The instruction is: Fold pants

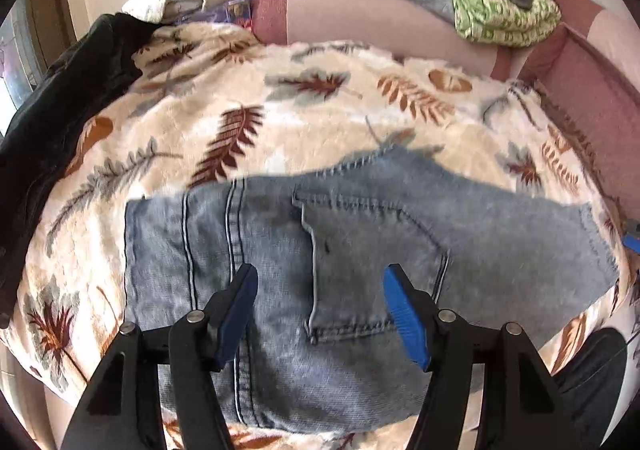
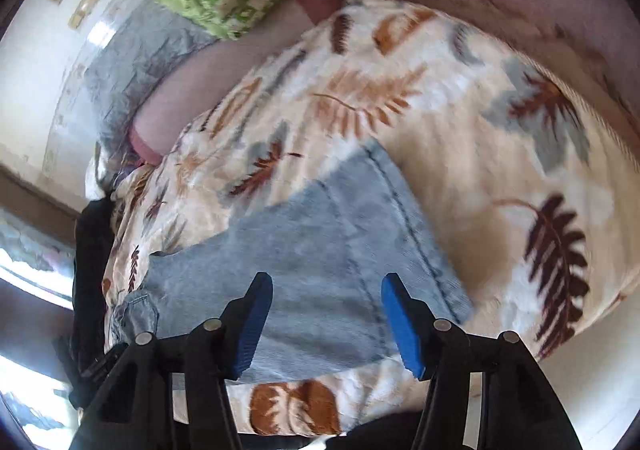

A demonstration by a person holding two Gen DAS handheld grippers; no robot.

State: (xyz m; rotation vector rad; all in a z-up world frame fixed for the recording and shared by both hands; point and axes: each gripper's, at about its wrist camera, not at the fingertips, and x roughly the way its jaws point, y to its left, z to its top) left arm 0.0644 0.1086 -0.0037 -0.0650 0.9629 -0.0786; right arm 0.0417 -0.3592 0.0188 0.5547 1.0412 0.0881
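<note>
Folded light-blue jeans [image 1: 352, 250] lie flat on a leaf-print fleece blanket [image 1: 248, 90] spread over the bed, filling the lower middle of the left wrist view with a back pocket facing up. The left gripper [image 1: 320, 290] hangs above them, jaws well apart and holding nothing. In the right wrist view, which is blurred, the jeans [image 2: 320, 250] run from lower left toward the centre; the right gripper [image 2: 326, 302] is above them, jaws likewise spread and empty. A green patterned cloth [image 1: 500, 10] sits upper right, a dark garment [image 1: 60, 122] at left.
</note>
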